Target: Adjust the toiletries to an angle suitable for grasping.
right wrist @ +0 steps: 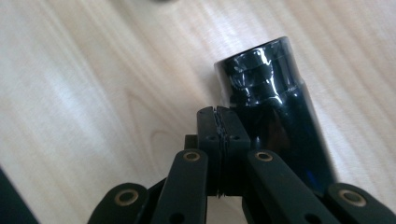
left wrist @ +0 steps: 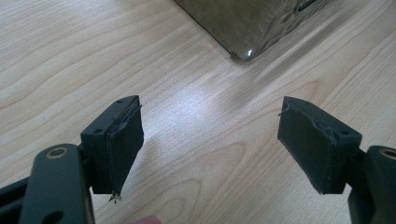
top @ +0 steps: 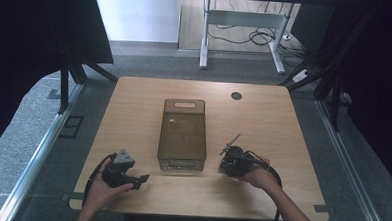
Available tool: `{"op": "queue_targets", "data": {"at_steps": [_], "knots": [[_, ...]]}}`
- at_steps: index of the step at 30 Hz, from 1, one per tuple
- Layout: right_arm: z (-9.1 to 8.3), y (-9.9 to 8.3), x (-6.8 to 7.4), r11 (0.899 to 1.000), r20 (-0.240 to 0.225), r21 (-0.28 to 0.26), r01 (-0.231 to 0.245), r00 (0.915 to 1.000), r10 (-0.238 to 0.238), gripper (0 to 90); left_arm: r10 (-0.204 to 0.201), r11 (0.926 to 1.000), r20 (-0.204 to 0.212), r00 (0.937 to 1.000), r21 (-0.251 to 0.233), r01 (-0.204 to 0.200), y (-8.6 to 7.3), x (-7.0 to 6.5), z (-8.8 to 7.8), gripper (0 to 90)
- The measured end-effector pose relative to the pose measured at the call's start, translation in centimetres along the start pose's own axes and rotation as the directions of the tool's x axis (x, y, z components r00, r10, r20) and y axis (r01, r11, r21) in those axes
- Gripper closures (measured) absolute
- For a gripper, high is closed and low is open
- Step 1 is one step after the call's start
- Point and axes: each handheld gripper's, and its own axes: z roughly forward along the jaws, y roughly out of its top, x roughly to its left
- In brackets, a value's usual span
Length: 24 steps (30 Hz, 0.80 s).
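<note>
On a wooden table (top: 134,113), a smoky clear plastic bin (top: 181,135) stands at centre. The left gripper (left wrist: 210,140) rests near its corner, jaws spread wide over bare wood. The right gripper (right wrist: 219,121), jaws pressed together, lies beside a glossy black cylinder (right wrist: 271,112).

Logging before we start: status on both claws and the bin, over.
Left claw open over bare wooden table. Right claw shut, empty, glossy black cylinder beside it. Smoky translucent rectangular plastic bin sits between the claws, nothing blocking.
</note>
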Motion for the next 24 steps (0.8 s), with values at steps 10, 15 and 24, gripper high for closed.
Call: {"op": "queue_targets", "data": {"at_steps": [10,15,24], "knots": [[-0.2,0.6,-1.4,0.997,0.009,-0.049,-0.061,0.9981,0.061,88.1,0.008,0.9999,0.006,1.0000,0.012,-0.008,0.0,-0.2,0.4,22.7],[-0.1,0.8,-1.6,0.996,0.010,-0.059,-0.069,0.9975,0.070,87.5,0.006,0.9999,0.004,1.0000,0.012,-0.006,0.0,-0.1,0.3,22.7],[-1.8,0.6,-1.3,0.990,0.004,-0.123,-0.068,0.9976,0.069,85.4,0.015,0.9997,0.009,0.9998,0.020,-0.015,0.0,-0.3,0.6,22.7]]}}
